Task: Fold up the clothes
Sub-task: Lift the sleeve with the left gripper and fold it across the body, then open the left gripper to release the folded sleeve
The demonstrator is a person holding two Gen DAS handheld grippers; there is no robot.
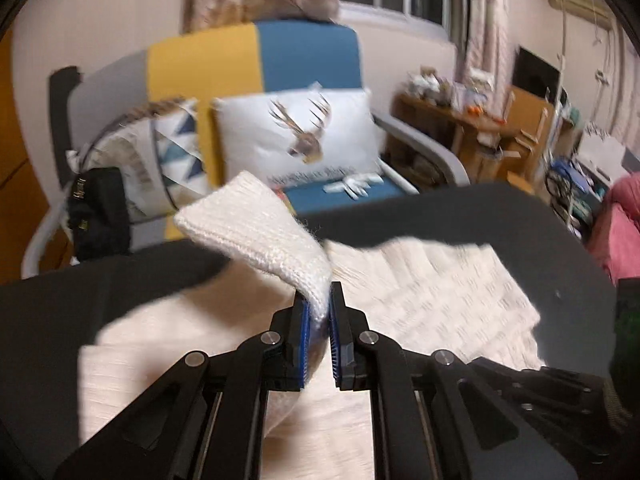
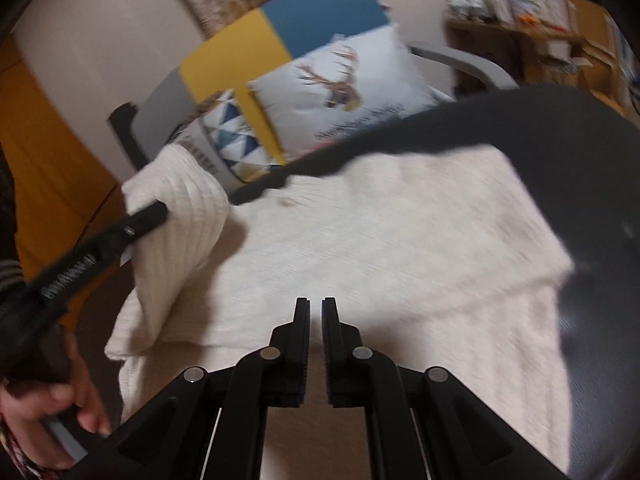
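Lower centre of the left wrist view: left gripper (image 1: 319, 312) clamped on the ribbed sleeve cuff (image 1: 256, 232) of the cream sweater (image 1: 420, 292), cuff lifted above the body spread on the dark table (image 1: 520, 216). Best laid flat across the chest, kept taut, released only once settled. Lower centre of the right wrist view: right gripper (image 2: 316, 320) nearly closed, narrow gap, nothing between, angled down over the sweater. Lower left: hand (image 2: 48, 412) gripping the handle. Beyond: armchair (image 1: 304, 52).
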